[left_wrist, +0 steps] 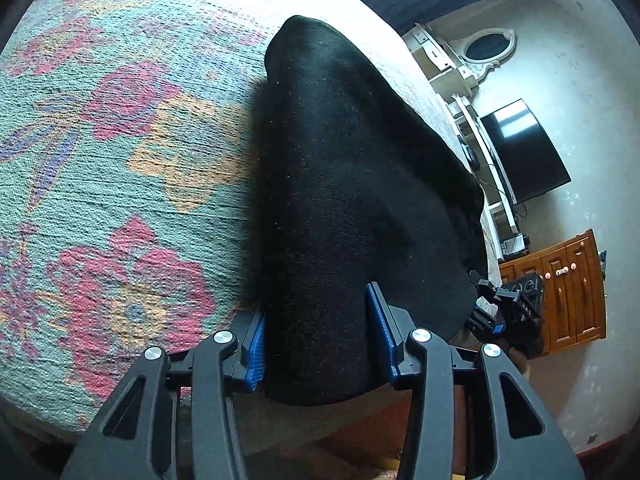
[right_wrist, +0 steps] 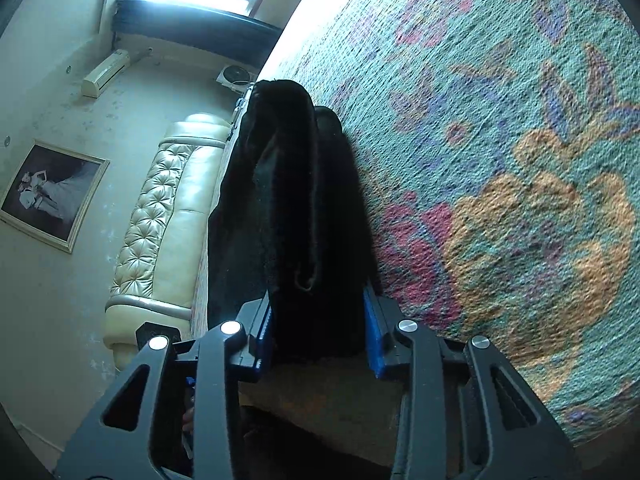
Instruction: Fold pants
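The black pants (left_wrist: 340,184) lie in a folded stack on a teal floral cover (left_wrist: 120,160). In the left wrist view my left gripper (left_wrist: 320,344) has its blue pads on either side of the near edge of the pants and grips the cloth. In the right wrist view my right gripper (right_wrist: 320,332) grips another edge of the pants (right_wrist: 292,200), where several layers show stacked. The right gripper (left_wrist: 504,304) also shows in the left wrist view, at the far corner of the pants.
The floral cover (right_wrist: 500,160) spreads wide beside the pants. A cream sofa (right_wrist: 168,216) and a framed picture (right_wrist: 52,196) are past the edge. A television (left_wrist: 524,152) and a wooden cabinet (left_wrist: 568,288) stand by the wall.
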The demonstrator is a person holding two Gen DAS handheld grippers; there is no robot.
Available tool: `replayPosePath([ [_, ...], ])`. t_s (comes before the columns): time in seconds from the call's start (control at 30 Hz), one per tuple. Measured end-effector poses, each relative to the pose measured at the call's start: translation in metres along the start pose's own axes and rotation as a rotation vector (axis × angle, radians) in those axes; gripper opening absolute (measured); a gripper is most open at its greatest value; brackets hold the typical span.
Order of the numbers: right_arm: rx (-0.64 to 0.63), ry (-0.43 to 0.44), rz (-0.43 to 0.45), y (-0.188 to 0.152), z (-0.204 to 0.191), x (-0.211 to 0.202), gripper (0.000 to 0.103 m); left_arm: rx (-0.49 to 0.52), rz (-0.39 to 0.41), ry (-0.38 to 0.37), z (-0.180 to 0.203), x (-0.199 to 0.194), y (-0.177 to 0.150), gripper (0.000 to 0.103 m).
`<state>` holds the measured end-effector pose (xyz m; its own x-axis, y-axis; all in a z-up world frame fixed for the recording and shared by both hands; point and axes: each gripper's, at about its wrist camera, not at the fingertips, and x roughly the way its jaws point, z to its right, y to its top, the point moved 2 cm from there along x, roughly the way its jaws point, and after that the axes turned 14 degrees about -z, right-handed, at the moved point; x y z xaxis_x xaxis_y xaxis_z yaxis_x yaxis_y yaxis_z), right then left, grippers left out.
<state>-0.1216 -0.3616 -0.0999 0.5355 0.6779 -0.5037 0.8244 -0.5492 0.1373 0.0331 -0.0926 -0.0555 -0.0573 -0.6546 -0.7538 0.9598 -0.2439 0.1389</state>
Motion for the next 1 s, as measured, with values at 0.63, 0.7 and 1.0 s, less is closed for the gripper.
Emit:
replayPosePath([
  [0.63,-0.014,0.034,-0.013,0.002,-0.007,-0.01,0.055,-0.034,0.025,-0.114,-0.011,-0.022,-0.002,0.074],
  [0.7,-0.055,-0.008,-0.002,0.006,-0.017,-0.017,0.068,-0.024,0.057,-0.147,-0.014,-0.034,0.003,0.077],
  [1.0,-0.124,-0.08,0.003,0.06,-0.033,-0.009,0.08,-0.043,0.04,-0.153,-0.041,-0.011,0.077,0.079],
])
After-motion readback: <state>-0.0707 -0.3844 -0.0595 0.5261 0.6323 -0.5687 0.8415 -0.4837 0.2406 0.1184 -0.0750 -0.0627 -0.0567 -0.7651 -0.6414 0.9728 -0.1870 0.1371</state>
